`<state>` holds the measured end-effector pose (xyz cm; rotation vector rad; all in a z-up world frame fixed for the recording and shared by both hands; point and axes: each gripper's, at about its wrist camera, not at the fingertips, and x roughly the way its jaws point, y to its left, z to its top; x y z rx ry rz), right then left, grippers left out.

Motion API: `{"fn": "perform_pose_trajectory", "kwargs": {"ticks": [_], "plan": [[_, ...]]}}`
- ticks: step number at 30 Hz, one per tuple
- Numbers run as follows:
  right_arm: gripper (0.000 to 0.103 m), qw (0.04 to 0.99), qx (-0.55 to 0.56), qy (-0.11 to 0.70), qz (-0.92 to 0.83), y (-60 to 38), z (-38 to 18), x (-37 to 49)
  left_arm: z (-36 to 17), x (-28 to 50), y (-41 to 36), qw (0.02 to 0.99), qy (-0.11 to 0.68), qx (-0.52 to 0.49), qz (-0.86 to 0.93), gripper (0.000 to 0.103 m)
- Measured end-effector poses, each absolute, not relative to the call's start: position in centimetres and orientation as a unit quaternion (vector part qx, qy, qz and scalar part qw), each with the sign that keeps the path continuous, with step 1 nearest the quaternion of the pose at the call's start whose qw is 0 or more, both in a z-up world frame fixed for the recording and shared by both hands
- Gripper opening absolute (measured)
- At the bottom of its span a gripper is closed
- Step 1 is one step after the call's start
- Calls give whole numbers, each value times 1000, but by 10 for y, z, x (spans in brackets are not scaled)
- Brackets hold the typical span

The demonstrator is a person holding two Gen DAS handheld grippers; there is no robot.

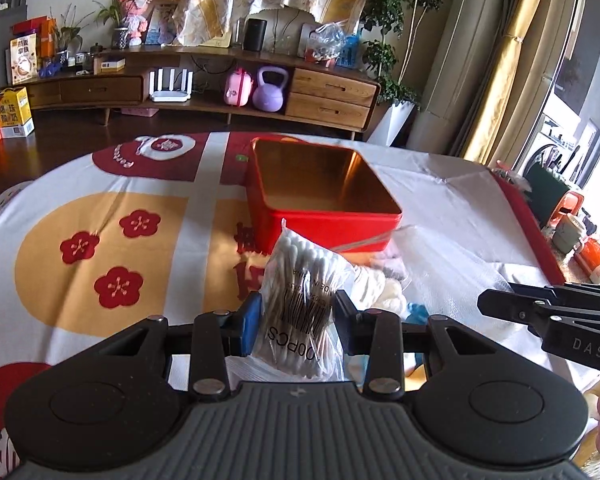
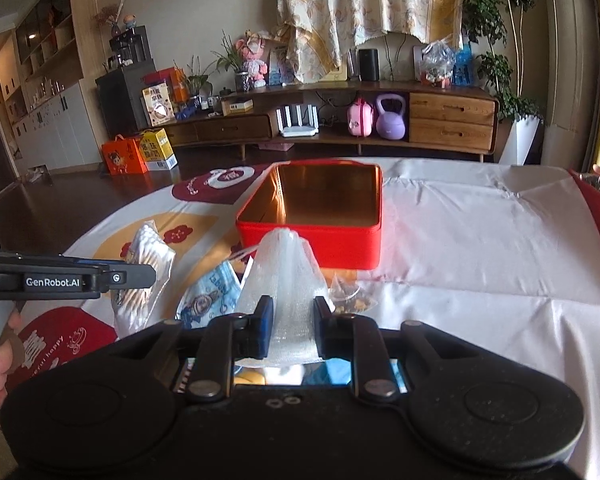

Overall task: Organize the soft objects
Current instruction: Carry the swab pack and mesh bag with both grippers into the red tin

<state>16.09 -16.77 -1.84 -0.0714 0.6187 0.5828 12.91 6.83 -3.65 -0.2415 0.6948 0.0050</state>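
My left gripper (image 1: 296,316) is shut on a clear bag of cotton swabs (image 1: 300,276), held just in front of the open red tin box (image 1: 320,184). My right gripper (image 2: 290,322) is shut on a white mesh foaming net (image 2: 282,272), also just before the red tin (image 2: 312,208). The tin is empty, with a gold inside. The swab bag also shows in the right wrist view (image 2: 146,268) at the left. A bag of white cotton balls (image 1: 380,280) lies behind the swabs.
A blue printed face-mask pack (image 2: 210,294) and a small tea-bag sachet (image 2: 354,296) lie on the patterned tablecloth (image 1: 112,208) by the tin. A TV cabinet (image 2: 340,120) with a purple kettlebell stands beyond the table. Clutter sits off the table's right edge (image 1: 580,236).
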Motion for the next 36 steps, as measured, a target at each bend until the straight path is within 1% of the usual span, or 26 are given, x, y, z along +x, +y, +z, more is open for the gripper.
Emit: {"fn": "perform_pose_trajectory", "kwargs": {"ticks": [3, 8, 20, 36], "plan": [[8, 915, -39, 286, 283, -169, -11, 162, -28, 132, 66, 936, 334, -114, 0, 38], [4, 918, -43, 268, 287, -168, -1, 168, -17, 139, 66, 939, 328, -106, -1, 38], [4, 925, -44, 249, 282, -165, 25, 202, 4, 170, 66, 939, 331, -88, -5, 38], [4, 932, -65, 246, 259, -153, 38, 263, 29, 260, 59, 937, 348, -42, -9, 38]]}}
